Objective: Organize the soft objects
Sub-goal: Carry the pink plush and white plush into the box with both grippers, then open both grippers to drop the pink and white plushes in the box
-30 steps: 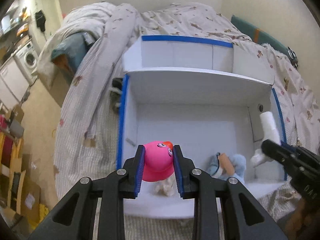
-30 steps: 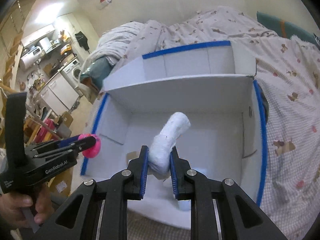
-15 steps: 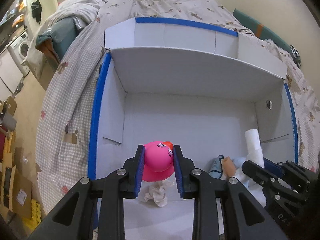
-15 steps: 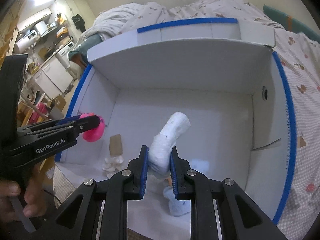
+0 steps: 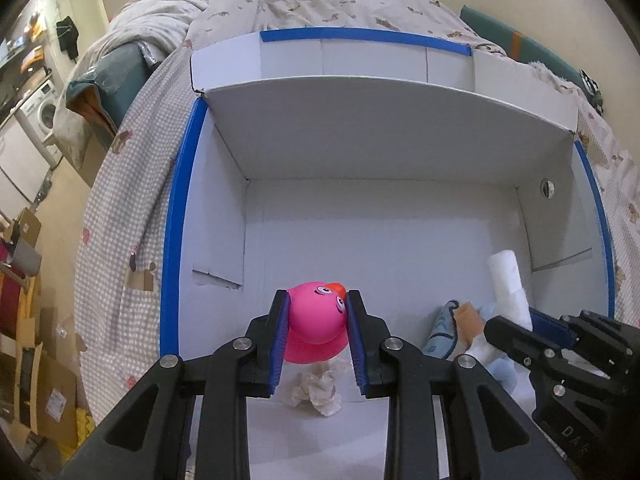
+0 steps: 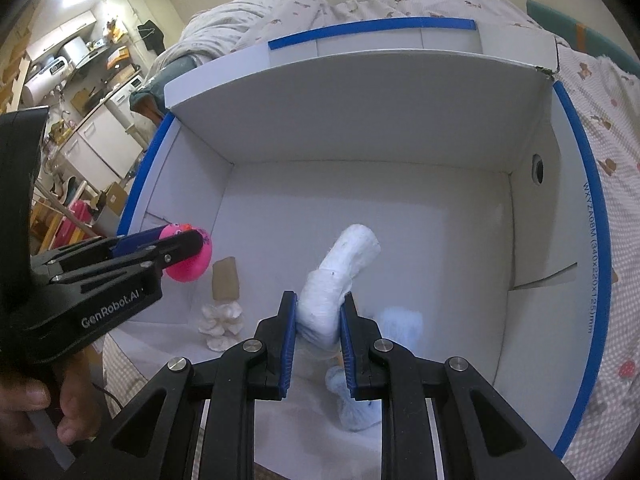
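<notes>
My left gripper is shut on a pink rubber duck with an orange beak, held over the near left part of a white cardboard box with blue taped edges. The duck also shows in the right wrist view. My right gripper is shut on a white rolled cloth, held over the near middle of the box; the cloth and right gripper show at the right of the left wrist view. On the box floor lie a crumpled white tissue, a light blue soft toy and a brown piece.
The box sits on a bed with a patterned quilt. Its far flap stands over the back. The floor with cardboard and shelves is to the left; a kitchen area lies beyond.
Both grippers have moved forward and down over the box with their loads held; the box now fills both views. The jaws have not changed.
</notes>
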A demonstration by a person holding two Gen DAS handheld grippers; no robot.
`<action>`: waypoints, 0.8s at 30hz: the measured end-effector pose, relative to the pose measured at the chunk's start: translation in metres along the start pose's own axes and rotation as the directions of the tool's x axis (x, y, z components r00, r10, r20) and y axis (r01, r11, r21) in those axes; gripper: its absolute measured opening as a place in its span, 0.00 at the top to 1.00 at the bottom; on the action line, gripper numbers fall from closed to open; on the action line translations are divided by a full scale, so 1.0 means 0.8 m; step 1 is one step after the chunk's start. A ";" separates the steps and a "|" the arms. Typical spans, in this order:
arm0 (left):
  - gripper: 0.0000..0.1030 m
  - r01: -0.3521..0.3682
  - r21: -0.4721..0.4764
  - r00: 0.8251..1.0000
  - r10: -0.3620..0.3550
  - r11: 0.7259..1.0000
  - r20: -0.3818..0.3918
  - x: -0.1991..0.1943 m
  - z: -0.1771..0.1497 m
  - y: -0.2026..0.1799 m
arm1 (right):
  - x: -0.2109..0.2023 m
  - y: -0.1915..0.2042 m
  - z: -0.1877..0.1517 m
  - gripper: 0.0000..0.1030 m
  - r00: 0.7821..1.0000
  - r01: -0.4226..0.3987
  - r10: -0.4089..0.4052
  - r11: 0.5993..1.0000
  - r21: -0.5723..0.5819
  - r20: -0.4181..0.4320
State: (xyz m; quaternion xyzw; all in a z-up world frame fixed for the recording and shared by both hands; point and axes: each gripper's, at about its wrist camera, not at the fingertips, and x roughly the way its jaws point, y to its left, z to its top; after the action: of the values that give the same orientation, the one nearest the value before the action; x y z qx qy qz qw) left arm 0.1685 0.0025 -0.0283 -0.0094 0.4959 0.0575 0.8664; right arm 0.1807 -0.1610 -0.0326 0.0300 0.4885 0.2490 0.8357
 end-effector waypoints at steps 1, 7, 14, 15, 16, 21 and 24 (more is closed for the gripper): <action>0.76 0.001 0.000 1.000 -0.001 1.000 -0.002 0.000 0.000 0.000 | 0.000 0.000 0.000 0.79 1.000 -0.002 0.002 1.000 0.001 0.001; 0.76 -0.014 0.005 1.000 0.014 1.000 0.001 0.000 -0.001 0.001 | -0.003 -0.003 -0.004 0.79 1.000 0.014 -0.014 1.000 -0.006 0.004; 0.75 -0.014 0.003 1.000 0.014 1.000 -0.016 0.002 -0.001 0.001 | -0.006 -0.003 -0.003 0.79 1.000 0.017 -0.017 1.000 -0.006 0.013; 0.75 -0.013 0.003 1.000 0.013 1.000 -0.019 0.002 -0.001 0.002 | -0.006 -0.004 -0.004 0.79 1.000 0.022 -0.022 1.000 -0.006 0.013; 0.75 -0.012 0.003 1.000 0.012 1.000 -0.020 0.002 -0.001 0.002 | -0.006 -0.005 -0.004 0.79 1.000 0.023 -0.023 1.000 -0.003 0.012; 0.71 -0.011 -0.005 1.000 0.011 1.000 -0.021 -0.002 -0.003 0.007 | -0.008 -0.006 -0.005 0.79 0.999 0.026 -0.026 1.000 0.005 0.019; 0.54 -0.024 -0.011 1.000 0.024 1.000 -0.013 -0.005 -0.004 0.010 | -0.009 -0.006 -0.005 0.78 0.999 0.022 -0.022 1.000 0.011 0.023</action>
State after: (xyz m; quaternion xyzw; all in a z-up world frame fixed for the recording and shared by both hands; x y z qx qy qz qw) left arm 0.1632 0.0101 -0.0259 -0.0088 0.5010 0.0708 0.8625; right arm 0.1764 -0.1695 -0.0302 0.0320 0.4804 0.2367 0.8439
